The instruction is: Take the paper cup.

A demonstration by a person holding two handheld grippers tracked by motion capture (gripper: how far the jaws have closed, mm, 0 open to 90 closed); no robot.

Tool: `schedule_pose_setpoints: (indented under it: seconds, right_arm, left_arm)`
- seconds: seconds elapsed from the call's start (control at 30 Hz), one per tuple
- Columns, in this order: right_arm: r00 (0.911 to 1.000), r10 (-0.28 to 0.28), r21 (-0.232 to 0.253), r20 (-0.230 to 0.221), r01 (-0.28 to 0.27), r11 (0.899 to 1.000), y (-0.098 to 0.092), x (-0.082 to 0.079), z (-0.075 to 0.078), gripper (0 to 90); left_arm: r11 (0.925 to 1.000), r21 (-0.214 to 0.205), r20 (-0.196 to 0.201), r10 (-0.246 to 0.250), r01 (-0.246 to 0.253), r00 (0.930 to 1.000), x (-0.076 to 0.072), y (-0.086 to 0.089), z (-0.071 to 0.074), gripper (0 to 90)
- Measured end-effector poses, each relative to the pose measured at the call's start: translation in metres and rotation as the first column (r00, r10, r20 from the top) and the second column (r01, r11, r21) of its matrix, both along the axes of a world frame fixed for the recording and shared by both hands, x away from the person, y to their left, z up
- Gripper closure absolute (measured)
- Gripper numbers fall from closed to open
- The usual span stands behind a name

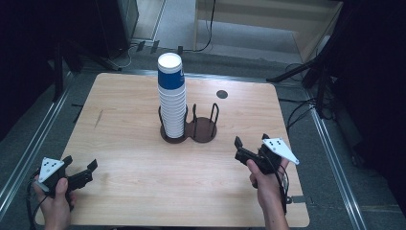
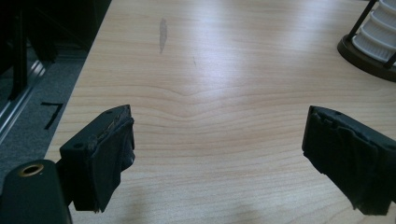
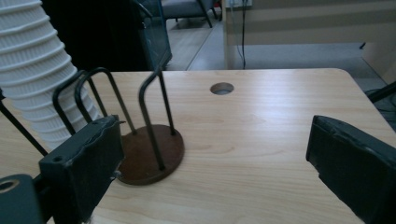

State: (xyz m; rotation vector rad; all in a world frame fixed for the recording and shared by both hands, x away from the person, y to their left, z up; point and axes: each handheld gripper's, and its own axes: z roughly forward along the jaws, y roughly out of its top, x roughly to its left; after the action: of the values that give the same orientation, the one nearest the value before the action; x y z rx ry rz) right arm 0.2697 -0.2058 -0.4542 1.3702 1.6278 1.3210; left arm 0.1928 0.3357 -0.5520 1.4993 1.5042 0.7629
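On the table, a holder (image 1: 187, 130) bears stacked cups (image 1: 172, 93).

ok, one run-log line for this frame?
left gripper: open, empty | right gripper: open, empty | cup stack: upright in holder, left slot | right slot: empty

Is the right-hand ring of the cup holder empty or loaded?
Empty. The right ring shows its bare brown base between the wire posts; the cup stack stands upright in the left ring.
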Motion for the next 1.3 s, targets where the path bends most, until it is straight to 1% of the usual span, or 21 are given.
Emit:
schedule_pose_setpoints:
  seconds: [0.03,0.07,0.1,0.13,0.17,0.2,0.33,0.37,0.4,0.47,0.53,0.57,0.73,0.9,0.93,1.03,1.2,1.3]
  right_arm:
    - [1.0,0.0,0.0,0.0,0.0,1.0,0.0,0.0,0.0,3.6]
    - [0.9999,0.013,0.003,0.003,-0.013,1.0,0.008,0.003,0.003,3.0]
    - [0.9999,0.013,0.003,0.003,-0.013,1.0,0.008,0.003,0.003,3.0]
    - [0.9996,0.026,0.005,0.006,-0.026,1.0,0.015,0.006,0.006,2.5]
    - [0.9996,0.026,0.005,0.006,-0.026,1.0,0.015,0.006,0.006,2.5]
    - [0.9992,0.039,0.004,0.009,-0.039,0.999,0.022,0.008,0.009,2.1]
    - [0.9984,0.056,0.001,0.014,-0.056,0.998,0.034,0.013,0.016,1.8]
    - [0.9984,0.056,0.001,0.014,-0.056,0.998,0.034,0.013,0.016,1.8]
    - [0.9979,0.063,-0.004,0.018,-0.063,0.998,0.039,0.015,0.019,1.7]
    - [0.9974,0.069,-0.005,0.019,-0.069,0.998,0.044,0.016,0.021,1.7]
    - [0.9974,0.07,-0.007,0.017,-0.07,0.998,0.046,0.016,0.022,1.7]
    - [0.9968,0.077,-0.01,0.019,-0.077,0.997,0.05,0.018,0.024,1.7]
    - [0.9958,0.09,-0.014,0.017,-0.09,0.996,0.059,0.02,0.026,1.6]
    - [0.9949,0.1,-0.007,0.013,-0.1,0.995,0.065,0.023,0.028,0.0]
    - [0.9936,0.112,-0.014,0.017,-0.111,0.994,0.068,0.024,0.03,0.0]
    - [0.9922,0.123,-0.019,0.021,-0.122,0.992,0.073,0.025,0.034,0.0]
    - [0.9921,0.121,-0.031,0.032,-0.12,0.992,0.08,0.029,0.038,0.0]
    - [0.9942,0.107,-0.025,0.012,-0.107,0.994,0.085,0.031,0.039,0.0]
  left_arm:
    - [1.0,0.0,0.0,0.0,0.0,1.0,0.0,0.0,0.0,9.7]
    - [0.9999,-0.01,-0.003,-0.01,0.01,0.9999,0.0,0.001,0.0,9.7]
    - [0.9999,-0.01,-0.003,-0.01,0.01,0.9999,0.0,0.001,0.0,9.7]
    - [0.9998,-0.018,-0.002,-0.01,0.01,1.0,0.0,0.002,0.0,9.7]
    - [0.9998,-0.018,-0.002,-0.01,0.01,1.0,0.0,0.002,0.0,9.7]
    - [0.9999,-0.014,0.0,-0.007,0.007,1.0,0.0,0.002,0.0,9.7]
    - [0.9999,0.009,-0.002,-0.012,0.012,0.9999,0.0,-0.001,0.0,9.7]
    - [0.9999,0.009,-0.002,-0.012,0.012,0.9999,0.0,-0.001,0.0,9.7]
    - [0.9998,0.015,0.0,-0.012,0.012,0.9999,0.0,-0.002,0.0,9.8]
    - [0.9998,0.018,-0.001,-0.013,0.013,0.9999,0.0,-0.002,0.0,9.7]
    - [0.9998,0.017,-0.001,-0.014,0.014,0.9999,0.0,-0.002,0.0,9.7]
    - [0.9998,0.018,-0.001,-0.013,0.013,0.9999,0.0,-0.002,0.0,9.7]
    - [0.9997,0.021,-0.002,-0.013,0.013,0.9999,0.0,-0.003,0.0,9.7]
    - [0.9997,0.019,-0.001,-0.019,0.019,0.9998,0.0,-0.003,0.0,9.7]
    - [0.9996,0.022,0.0,-0.02,0.02,0.9998,0.0,-0.003,0.0,9.8]
    - [0.9995,0.025,-0.001,-0.021,0.021,0.9998,0.0,-0.004,0.0,9.8]
    - [0.9994,0.025,-0.002,-0.023,0.023,0.9997,0.0,-0.003,0.0,9.8]
    - [0.9995,0.022,-0.001,-0.022,0.022,0.9998,0.0,-0.003,0.0,9.7]
